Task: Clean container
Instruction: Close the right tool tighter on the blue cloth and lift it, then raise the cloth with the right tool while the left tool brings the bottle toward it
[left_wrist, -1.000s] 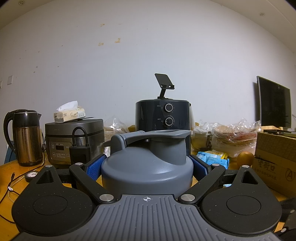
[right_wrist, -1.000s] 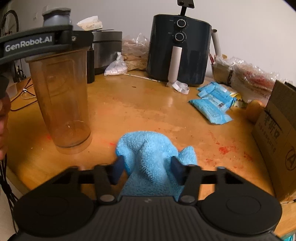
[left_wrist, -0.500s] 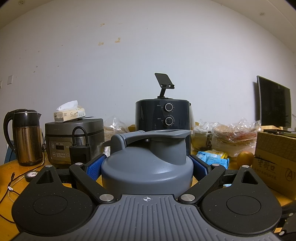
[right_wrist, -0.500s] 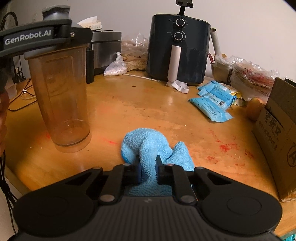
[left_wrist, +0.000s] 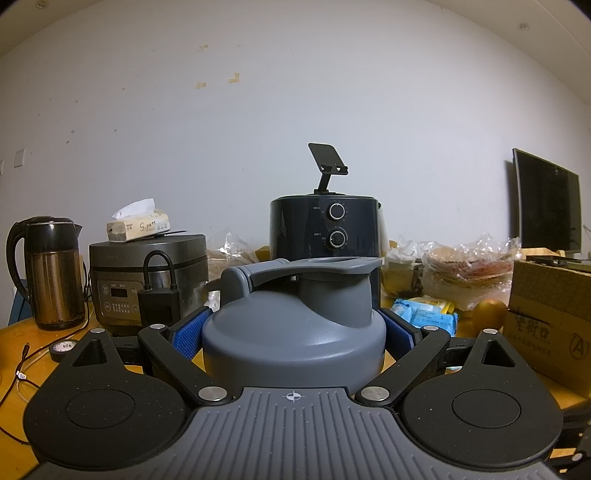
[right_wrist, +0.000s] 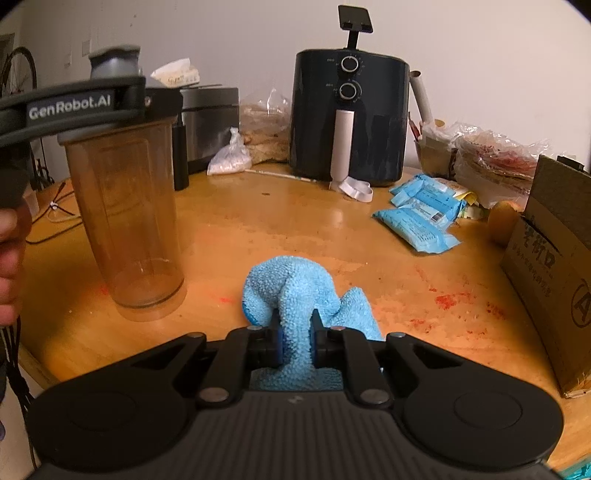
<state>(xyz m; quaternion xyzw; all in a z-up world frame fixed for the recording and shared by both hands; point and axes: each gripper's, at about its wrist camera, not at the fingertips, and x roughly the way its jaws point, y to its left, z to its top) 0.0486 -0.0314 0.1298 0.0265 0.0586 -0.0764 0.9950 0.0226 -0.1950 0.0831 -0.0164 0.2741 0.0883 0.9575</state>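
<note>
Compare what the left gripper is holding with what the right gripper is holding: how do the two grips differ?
The left gripper clamps a rigid grey bottle lid, with its fingers wide apart; the right gripper pinches a soft blue cloth, with its fingers nearly together. The bottle stands upright on the table; the cloth lies crumpled, bunched up where it is pinched. Both grippers are shut on their things.

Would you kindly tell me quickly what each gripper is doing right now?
Left gripper: closed on the grey lid of the clear plastic shaker bottle.
Right gripper: closed on the fluffy light-blue cloth on the wooden table.
</note>
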